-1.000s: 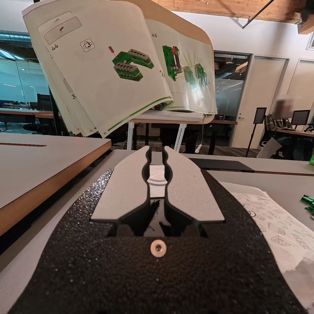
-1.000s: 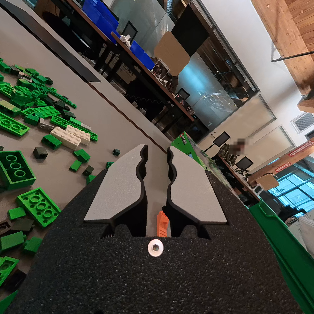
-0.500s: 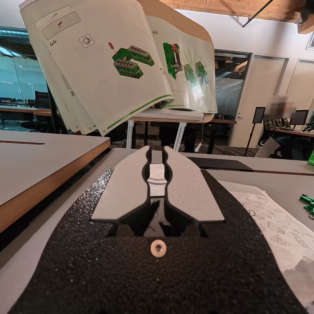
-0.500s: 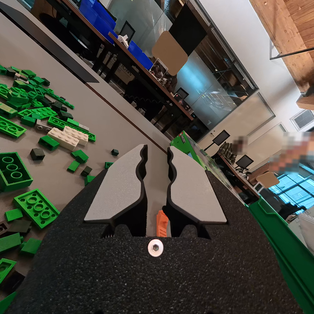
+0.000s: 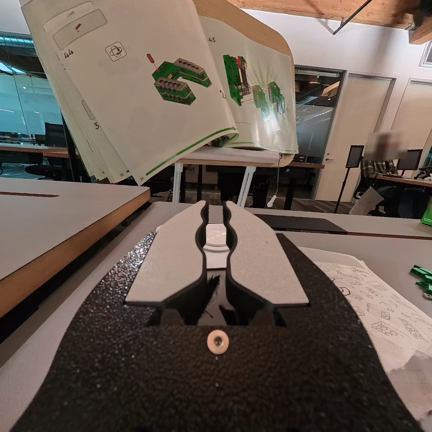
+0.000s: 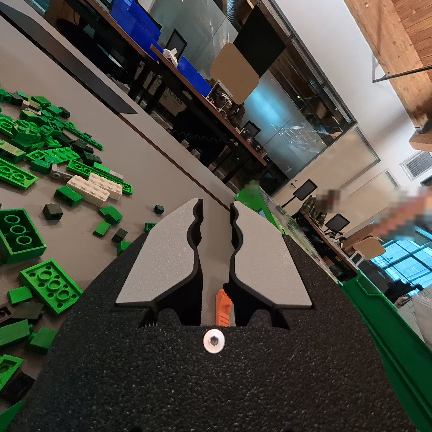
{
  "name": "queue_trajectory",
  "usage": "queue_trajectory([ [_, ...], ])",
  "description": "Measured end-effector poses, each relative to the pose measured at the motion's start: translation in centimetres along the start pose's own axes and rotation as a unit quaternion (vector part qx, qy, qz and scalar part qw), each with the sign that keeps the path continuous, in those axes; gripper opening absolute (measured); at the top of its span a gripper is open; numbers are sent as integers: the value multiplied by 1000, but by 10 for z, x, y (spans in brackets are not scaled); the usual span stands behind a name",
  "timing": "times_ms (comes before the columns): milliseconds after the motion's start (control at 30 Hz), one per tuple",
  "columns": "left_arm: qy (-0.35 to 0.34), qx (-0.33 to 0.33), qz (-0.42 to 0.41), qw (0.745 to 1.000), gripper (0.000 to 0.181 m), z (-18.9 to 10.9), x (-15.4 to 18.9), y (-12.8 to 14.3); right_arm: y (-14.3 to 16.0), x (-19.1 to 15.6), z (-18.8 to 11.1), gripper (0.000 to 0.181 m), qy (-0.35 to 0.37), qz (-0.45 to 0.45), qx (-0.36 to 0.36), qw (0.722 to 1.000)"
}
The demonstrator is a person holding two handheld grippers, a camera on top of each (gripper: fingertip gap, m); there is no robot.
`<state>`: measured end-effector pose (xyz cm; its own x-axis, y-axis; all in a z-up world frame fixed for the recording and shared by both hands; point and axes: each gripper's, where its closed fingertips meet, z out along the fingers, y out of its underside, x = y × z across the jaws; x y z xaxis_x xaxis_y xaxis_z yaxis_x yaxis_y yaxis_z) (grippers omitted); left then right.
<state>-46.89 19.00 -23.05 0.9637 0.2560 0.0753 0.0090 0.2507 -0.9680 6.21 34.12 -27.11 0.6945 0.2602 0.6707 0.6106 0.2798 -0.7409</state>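
Observation:
My left gripper (image 5: 215,204) is low over the grey table with only a narrow gap between its jaws, and it holds nothing. Through the gap I see the white round base (image 5: 216,236) of a stand that holds an open instruction booklet (image 5: 145,81) above and ahead. My right gripper (image 6: 216,203) is tilted over the table, slightly open and empty. An orange piece (image 6: 223,311) lies on the table beneath its fingers. Loose green bricks (image 6: 35,140), two white bricks (image 6: 93,189) and an upturned green plate (image 6: 50,285) lie to its left.
A printed sheet with brick drawings (image 5: 374,304) lies right of the left gripper, with a few green pieces (image 5: 420,273) beyond it. A second table (image 5: 58,222) stands across a gap at the left. A green bin (image 6: 397,339) borders the right gripper's right side. A person sits far back. The grippers' ends are close to 55 cm from one another. My right gripper is the nearer one to the upturned green plate (image 6: 50,285): about 10 cm, against 50 cm.
Both grippers have stayed almost still, with only a slight sway of the views. The jaw gaps are the same and nothing was taken or let go.

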Motion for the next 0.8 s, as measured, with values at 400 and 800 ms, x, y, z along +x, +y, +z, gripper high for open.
queue_trajectory([
  [400,16,7,-7,1000,16,-1,5,-3,0,-1,0,21,-1,-4,0,1000],
  [800,-39,27,30,998,25,-3,-30,-13,-137,-44,-14,36,-70,-131,132,980],
])
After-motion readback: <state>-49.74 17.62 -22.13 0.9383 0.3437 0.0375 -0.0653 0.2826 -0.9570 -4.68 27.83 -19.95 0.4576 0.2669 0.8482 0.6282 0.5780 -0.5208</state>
